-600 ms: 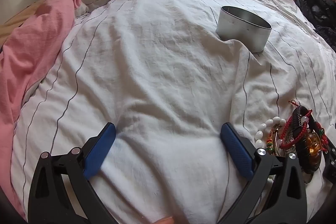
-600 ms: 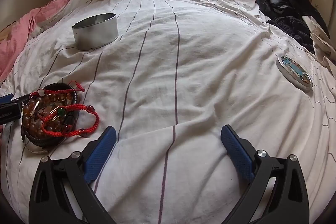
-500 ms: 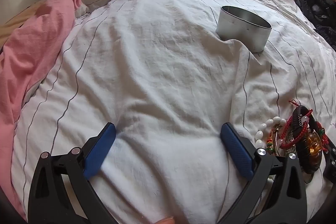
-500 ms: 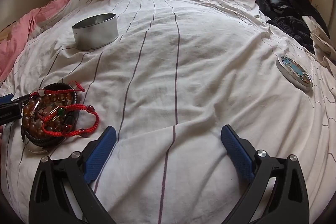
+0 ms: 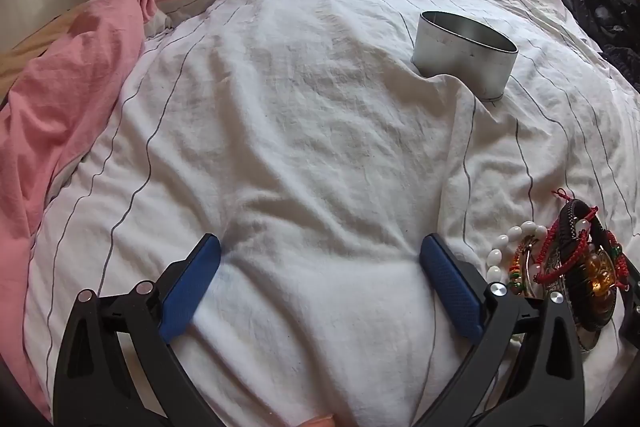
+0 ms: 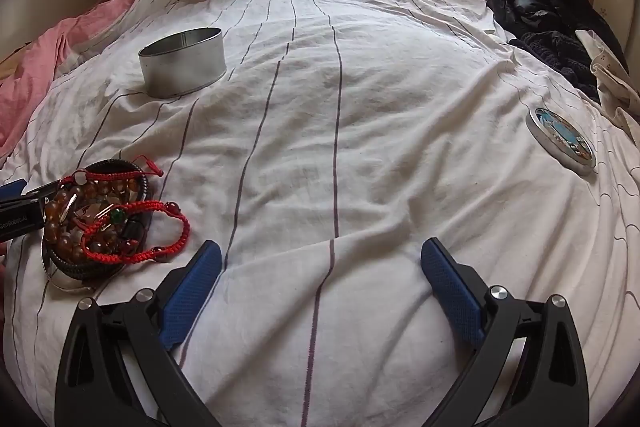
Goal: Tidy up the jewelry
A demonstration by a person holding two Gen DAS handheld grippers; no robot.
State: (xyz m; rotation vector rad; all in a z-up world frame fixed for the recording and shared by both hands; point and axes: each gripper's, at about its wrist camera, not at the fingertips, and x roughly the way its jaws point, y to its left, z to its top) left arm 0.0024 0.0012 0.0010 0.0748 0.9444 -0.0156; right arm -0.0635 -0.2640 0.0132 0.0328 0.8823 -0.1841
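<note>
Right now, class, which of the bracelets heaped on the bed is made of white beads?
The white bead bracelet, on the pile's edge nearest the left claw. Its oval milky beads set it apart from the red cord bracelets and the amber bead bracelet.

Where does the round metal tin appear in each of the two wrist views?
Left wrist: round metal tin at upper right, open, on the striped sheet.
Right wrist: the tin at upper left.
Shared landmark: the pile of bracelets.
</note>
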